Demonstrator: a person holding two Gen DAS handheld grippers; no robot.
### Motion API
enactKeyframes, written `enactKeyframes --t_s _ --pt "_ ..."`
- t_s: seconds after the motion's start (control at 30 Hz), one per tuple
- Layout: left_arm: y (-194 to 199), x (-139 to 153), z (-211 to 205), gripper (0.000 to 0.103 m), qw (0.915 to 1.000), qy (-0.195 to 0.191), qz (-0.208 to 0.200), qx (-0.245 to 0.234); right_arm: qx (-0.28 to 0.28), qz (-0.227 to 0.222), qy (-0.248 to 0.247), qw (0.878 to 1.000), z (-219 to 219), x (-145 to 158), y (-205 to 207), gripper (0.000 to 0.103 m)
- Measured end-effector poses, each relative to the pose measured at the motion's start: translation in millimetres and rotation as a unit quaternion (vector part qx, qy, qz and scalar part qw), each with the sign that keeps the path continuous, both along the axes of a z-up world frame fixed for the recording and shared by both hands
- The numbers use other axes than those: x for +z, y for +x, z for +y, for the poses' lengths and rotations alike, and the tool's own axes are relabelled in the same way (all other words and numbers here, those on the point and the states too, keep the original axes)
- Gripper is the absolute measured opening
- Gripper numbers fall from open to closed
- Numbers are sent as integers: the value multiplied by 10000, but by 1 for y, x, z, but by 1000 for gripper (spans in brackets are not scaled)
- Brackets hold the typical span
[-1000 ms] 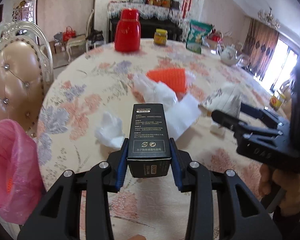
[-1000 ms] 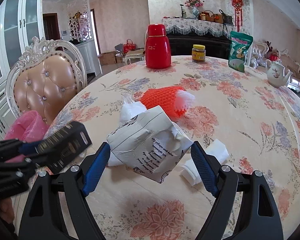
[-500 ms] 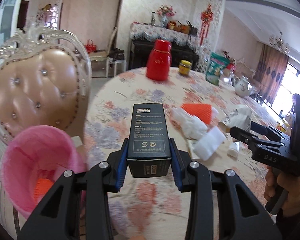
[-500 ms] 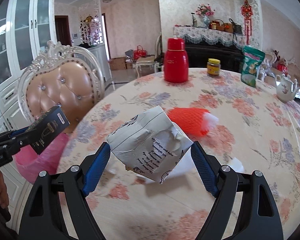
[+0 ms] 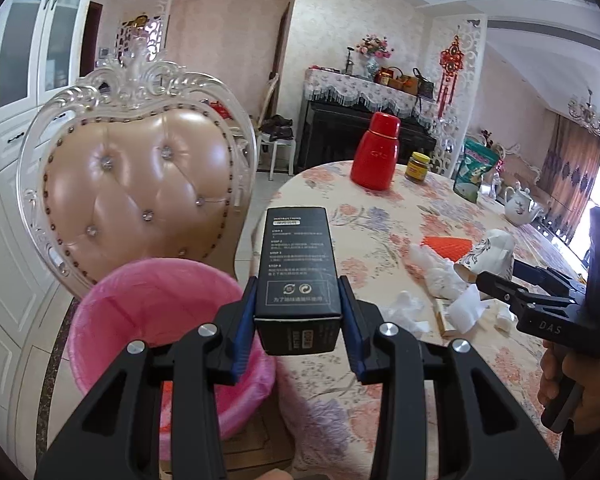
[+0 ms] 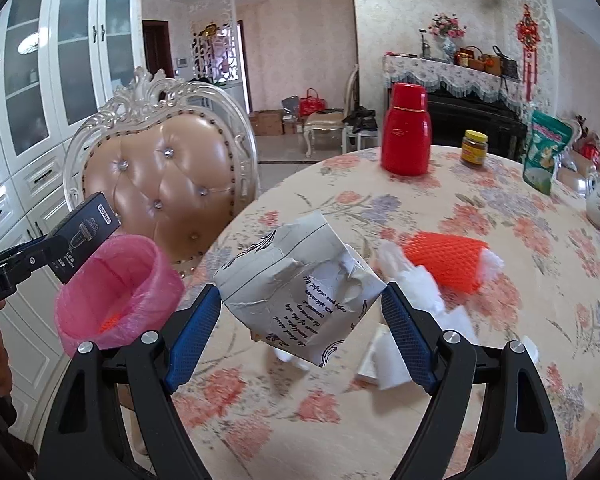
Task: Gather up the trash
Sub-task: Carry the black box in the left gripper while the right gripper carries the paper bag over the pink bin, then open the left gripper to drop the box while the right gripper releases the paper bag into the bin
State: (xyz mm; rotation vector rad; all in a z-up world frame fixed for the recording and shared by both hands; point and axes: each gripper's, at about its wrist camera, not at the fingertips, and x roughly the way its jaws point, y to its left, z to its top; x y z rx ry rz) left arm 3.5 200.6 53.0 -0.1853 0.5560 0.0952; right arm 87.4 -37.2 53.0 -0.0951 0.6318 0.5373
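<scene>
Left gripper [image 5: 298, 314]: blue-padded fingers [image 5: 244, 320] pinching a long black cardboard box [image 5: 298, 264] with white printed instructions, held clear of the counter, its far end over the gap between counter edge and chair.

Right gripper [image 6: 300, 320]: fingers spread wide yet pressing both sides of a crumpled grey-white paper bag [image 6: 296, 284] with dark script, lifted off the counter.

Just below and left of the box, a bin lined with a pink plastic bag [image 5: 156, 320], standing on the floor beside the counter; something orange lies inside.

Round counter with floral cloth [image 5: 380, 232]: loose white tissues [image 5: 440, 276], a flat white pack, an orange foam mesh sleeve [image 6: 446, 258].

Farther: tall red thermos [image 6: 406, 136], small yellow-lidded jar [image 6: 475, 148], green pouch [image 6: 546, 152], white teapot [image 5: 520, 208].

Behind the bin, a tufted peach leather chair [image 5: 140, 192] with white carved frame.
</scene>
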Motion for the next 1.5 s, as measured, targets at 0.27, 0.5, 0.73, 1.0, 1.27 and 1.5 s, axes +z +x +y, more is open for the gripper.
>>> enactKeyframes --t_s 0.27,0.5,0.73,1.0,1.27,1.5 --pt "-10 -3 24 37 9997 19 8 251 188 12 -31 9998 26 1 0 78" --pt "-20 -4 48 37 9988 9 6 499 399 39 -57 9992 51 1 -1 78" --pt "-26 -7 70 37 9975 -7 65 704 725 19 -81 9973 89 3 -6 78" --pt "-34 -11 89 37 9955 -32 118 935 1057 -9 -132 9943 128 5 -12 78" --pt "-37 -16 106 37 9930 -45 189 1162 1339 48 -141 9909 160 4 -14 78" --pt "-40 -18 116 37 9914 -99 207 1287 1618 76 -184 9866 190 3 -19 78"
